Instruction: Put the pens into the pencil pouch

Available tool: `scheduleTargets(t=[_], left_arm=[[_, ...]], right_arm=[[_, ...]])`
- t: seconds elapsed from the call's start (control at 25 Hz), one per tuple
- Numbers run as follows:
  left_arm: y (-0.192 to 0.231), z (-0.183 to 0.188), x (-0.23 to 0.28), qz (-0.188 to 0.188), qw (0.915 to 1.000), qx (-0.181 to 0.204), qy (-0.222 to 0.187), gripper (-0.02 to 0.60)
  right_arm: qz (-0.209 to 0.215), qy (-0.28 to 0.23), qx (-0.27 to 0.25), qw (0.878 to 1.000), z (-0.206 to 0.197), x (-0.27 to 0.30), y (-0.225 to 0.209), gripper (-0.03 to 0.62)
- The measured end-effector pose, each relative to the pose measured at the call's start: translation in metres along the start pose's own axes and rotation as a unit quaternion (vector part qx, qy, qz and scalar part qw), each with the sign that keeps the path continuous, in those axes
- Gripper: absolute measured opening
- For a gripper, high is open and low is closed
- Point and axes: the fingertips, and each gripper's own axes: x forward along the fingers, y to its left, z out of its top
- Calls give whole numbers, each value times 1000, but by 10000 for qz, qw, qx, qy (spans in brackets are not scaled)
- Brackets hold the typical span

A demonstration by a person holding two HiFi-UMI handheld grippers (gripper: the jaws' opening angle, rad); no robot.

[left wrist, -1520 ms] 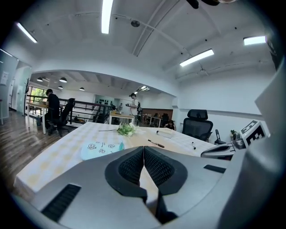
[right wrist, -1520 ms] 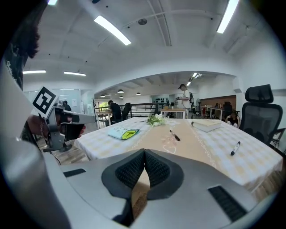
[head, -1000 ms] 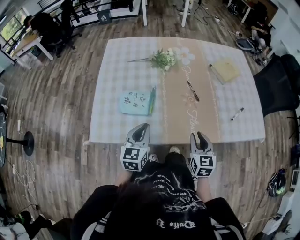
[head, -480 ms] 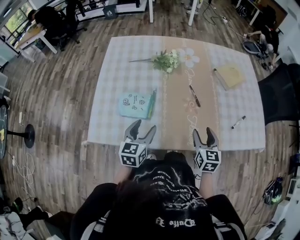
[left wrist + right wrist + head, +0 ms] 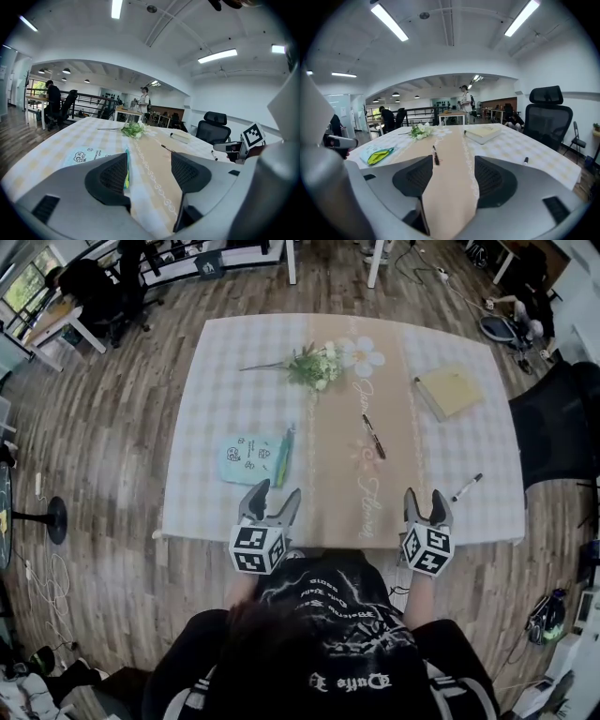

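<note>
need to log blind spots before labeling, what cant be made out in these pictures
- Pouch contents: head view, too small; left gripper view, the left gripper covers its near part.
- Marker: right gripper view, the right gripper hides all but one end.
- Writing on the table runner: head view, too small.
Both grippers' jaws have just been opening, nothing between them.

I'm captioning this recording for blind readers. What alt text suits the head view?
Seen from above, a person holds the left gripper and right gripper at the near edge of a checked table, jaws just opened and empty. On the table lie a light blue pencil pouch, a black pen, a marker, flowers and a book.
</note>
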Motion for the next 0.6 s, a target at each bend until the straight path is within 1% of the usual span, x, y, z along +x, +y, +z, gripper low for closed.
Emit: scheduleTargets(t=[0.2, 0.4, 0.6], left_arm=[[-15, 4, 26, -13, 10000, 36, 4, 296], [-37, 8, 47, -85, 9998, 161, 39, 296], [-48, 12, 62, 3, 9993, 373, 101, 296]], right_arm=[[-618, -33, 259, 9977, 4, 3, -67, 268], [-1274, 47, 648, 9897, -5, 1, -133, 268], [-1658, 256, 904, 9817, -19, 10, -177, 267]])
